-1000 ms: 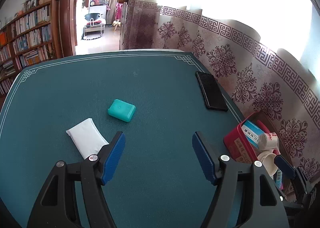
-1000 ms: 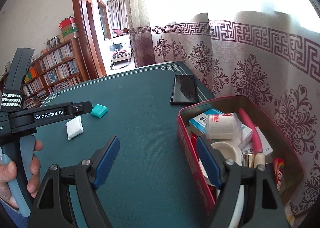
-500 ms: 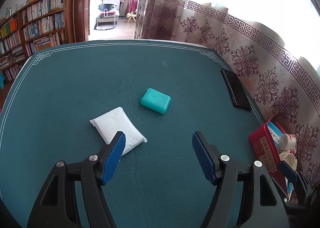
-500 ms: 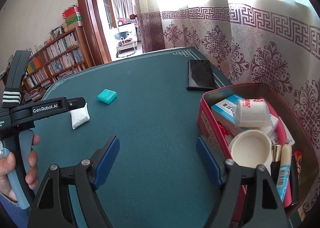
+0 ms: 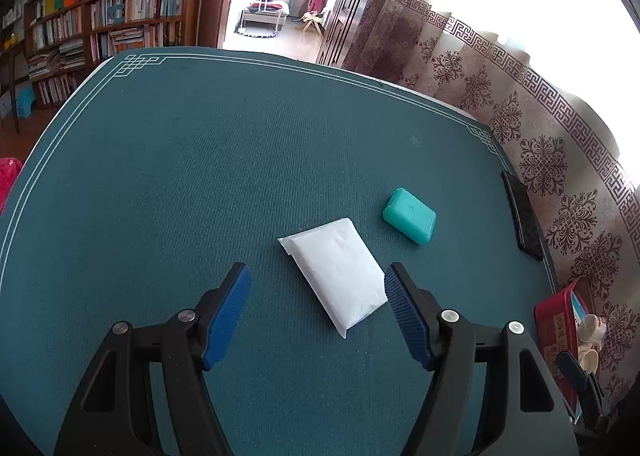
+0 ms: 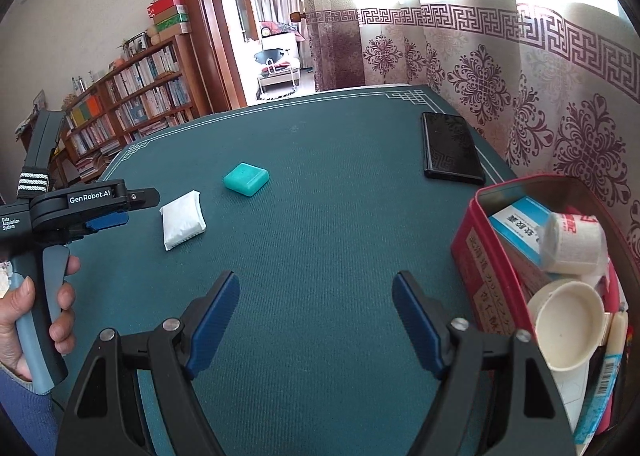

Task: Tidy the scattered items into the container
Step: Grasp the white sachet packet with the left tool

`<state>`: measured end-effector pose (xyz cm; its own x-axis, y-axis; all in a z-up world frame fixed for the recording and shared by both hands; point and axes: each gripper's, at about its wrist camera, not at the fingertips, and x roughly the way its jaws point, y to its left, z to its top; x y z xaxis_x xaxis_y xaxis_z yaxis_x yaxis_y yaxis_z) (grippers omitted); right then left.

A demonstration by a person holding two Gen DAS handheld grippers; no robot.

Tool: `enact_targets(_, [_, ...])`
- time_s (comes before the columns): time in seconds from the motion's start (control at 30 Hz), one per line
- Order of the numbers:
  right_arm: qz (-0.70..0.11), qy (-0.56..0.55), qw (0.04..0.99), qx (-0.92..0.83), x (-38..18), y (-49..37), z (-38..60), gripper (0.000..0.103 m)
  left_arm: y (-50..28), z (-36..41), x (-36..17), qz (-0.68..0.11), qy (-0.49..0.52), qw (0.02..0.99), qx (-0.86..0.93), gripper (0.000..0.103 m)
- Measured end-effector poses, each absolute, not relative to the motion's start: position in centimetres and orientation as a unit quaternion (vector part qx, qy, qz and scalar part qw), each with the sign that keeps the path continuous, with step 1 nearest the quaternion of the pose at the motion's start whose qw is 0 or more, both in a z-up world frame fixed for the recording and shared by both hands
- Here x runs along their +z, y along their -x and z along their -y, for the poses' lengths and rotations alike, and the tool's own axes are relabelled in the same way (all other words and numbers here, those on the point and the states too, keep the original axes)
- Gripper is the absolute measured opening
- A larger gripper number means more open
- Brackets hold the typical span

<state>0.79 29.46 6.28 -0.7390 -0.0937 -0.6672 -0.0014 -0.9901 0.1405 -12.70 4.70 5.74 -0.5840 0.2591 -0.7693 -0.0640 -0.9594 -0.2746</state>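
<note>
A white soft packet [image 5: 338, 270] [image 6: 183, 219] lies flat on the green table, just ahead of my left gripper [image 5: 316, 288], whose jaws stand open with the packet's near end between the fingertips, untouched. A teal case [image 5: 410, 215] [image 6: 245, 178] lies a little beyond it. The red tin container [image 6: 480, 256] [image 5: 554, 320] sits at the table's right edge, filled with a blue box, a gauze roll, a white cup and other items. My right gripper [image 6: 316, 296] hovers open over bare cloth, left of the tin. In the right wrist view the left gripper [image 6: 120, 208] shows from the side, held by a hand.
A black phone [image 6: 451, 146] [image 5: 522, 216] lies near the far right edge of the table, by the patterned curtain [image 6: 500, 68]. Bookshelves [image 5: 100, 20] and an open doorway stand beyond the table's far side. Green table cloth [image 5: 200, 176] stretches bare to the left.
My left gripper has moved left and down toward the white packet, which now sits between its fingertips. My right gripper has shifted left, away from the tin. Both stayed open.
</note>
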Motion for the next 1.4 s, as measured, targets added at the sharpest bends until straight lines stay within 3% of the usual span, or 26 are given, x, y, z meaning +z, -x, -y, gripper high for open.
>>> enact_targets(0.5, [0.072,-0.370,0.034,-0.926,5.6,1.9,-28.9,0.082,14.5,-9.4,3.2,0.040,0.484,0.049,0.873,0.072])
enact_targets(0.9, [0.038,-0.370,0.036,-0.927,5.7,5.0,-27.7,0.082,14.3,-8.4,3.0,0.090,0.481,0.053,0.870,0.073])
enact_targets(1.03, [0.037,-0.370,0.035,-0.928,5.5,6.1,-27.4,0.082,14.4,-8.8,3.1,0.092,0.483,0.051,0.869,0.078])
enact_targets(1.3, [0.000,-0.377,0.040,-0.925,4.4,9.5,-26.1,0.082,14.1,-11.5,2.3,-0.025,0.458,0.020,0.888,0.081])
enact_targets(1.4, [-0.016,-0.386,0.045,-0.921,3.7,10.8,-25.5,0.082,14.1,-10.5,2.4,-0.023,0.456,0.024,0.889,0.081])
